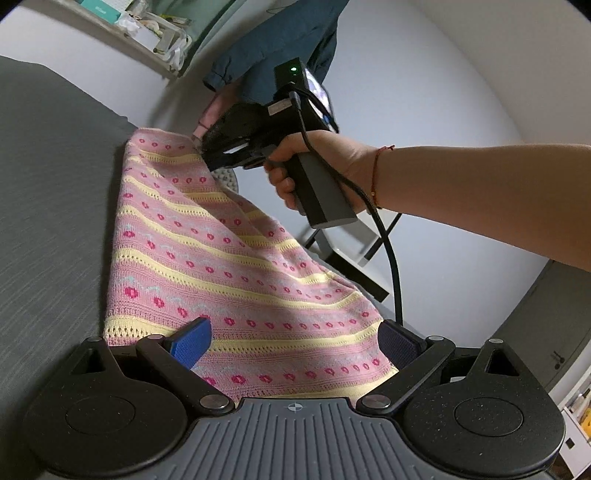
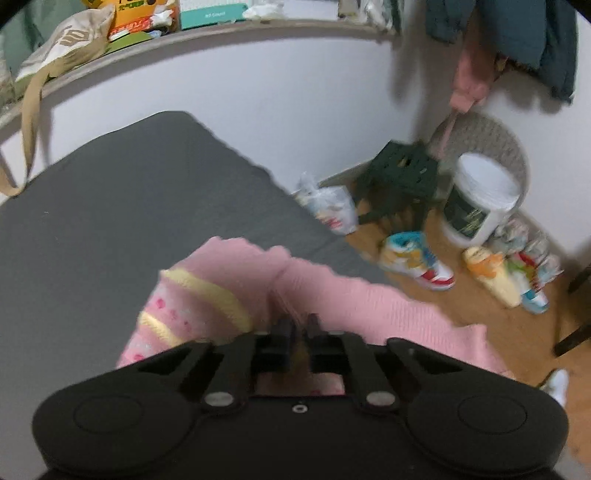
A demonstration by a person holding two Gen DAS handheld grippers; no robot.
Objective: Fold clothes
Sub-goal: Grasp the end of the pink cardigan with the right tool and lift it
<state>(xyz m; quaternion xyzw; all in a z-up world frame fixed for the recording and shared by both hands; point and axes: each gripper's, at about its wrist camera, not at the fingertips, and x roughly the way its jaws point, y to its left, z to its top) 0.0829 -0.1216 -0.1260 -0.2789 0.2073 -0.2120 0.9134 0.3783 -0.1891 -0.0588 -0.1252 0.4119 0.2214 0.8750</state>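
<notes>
A pink knitted garment [image 1: 207, 258] with yellow stripes and red dots lies on the grey bed [image 1: 48, 206], its right side lifted off the surface. My left gripper [image 1: 295, 343] is open, its blue pads [image 1: 192, 341] wide apart over the near hem. In the left wrist view the right gripper [image 1: 201, 146] pinches the garment's far corner, held by a hand [image 1: 317, 166]. Seen from the right wrist, my right gripper [image 2: 298, 325] is shut on a bunched fold of the pink garment [image 2: 229, 273] above the bed's edge.
A shelf [image 2: 207, 33] with boxes and a bag runs along the wall above the bed [image 2: 110, 192]. On the wooden floor to the right stand a green stool [image 2: 400, 177], a white tub [image 2: 480, 199], shoes and packets. A dark jacket [image 1: 280, 40] hangs on the wall.
</notes>
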